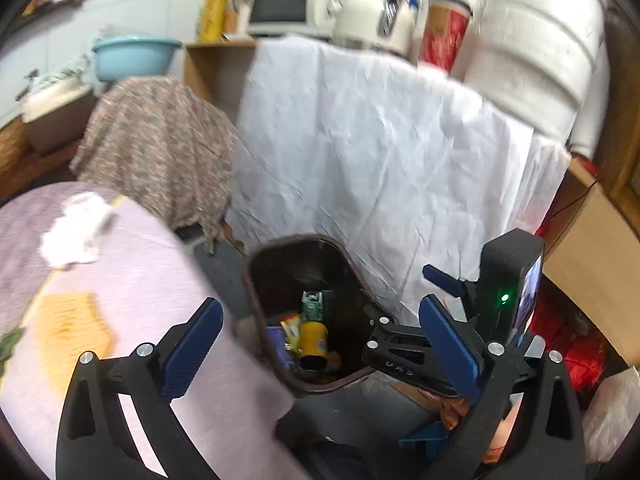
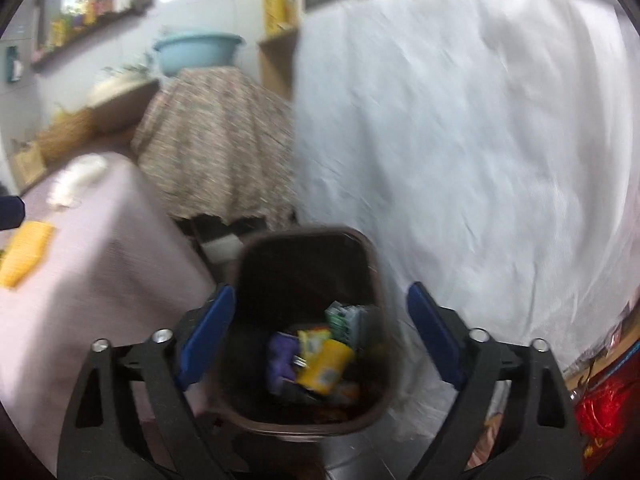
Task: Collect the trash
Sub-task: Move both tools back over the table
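A dark brown trash bin (image 1: 296,238) (image 2: 304,236) stands on the floor beside a table draped in lilac cloth (image 1: 152,280). In it lie a yellow can (image 1: 314,338) (image 2: 326,366), a green carton (image 2: 344,320), a purple item (image 2: 282,356) and wrappers. My left gripper (image 1: 320,304) hangs open above the bin with nothing between its blue pads. My right gripper (image 2: 320,292) is also open and empty over the bin; its camera body (image 1: 510,276) shows at the right. On the table lie a crumpled white tissue (image 1: 76,232) (image 2: 78,178) and a yellow packet (image 1: 72,328) (image 2: 26,256).
A wrinkled white sheet (image 1: 380,152) hangs over furniture just behind the bin. A floral-covered stand (image 1: 160,140) sits behind the table, with a blue basin (image 1: 134,54) beyond it. Red bags (image 1: 580,352) lie low on the right. Both views are blurred.
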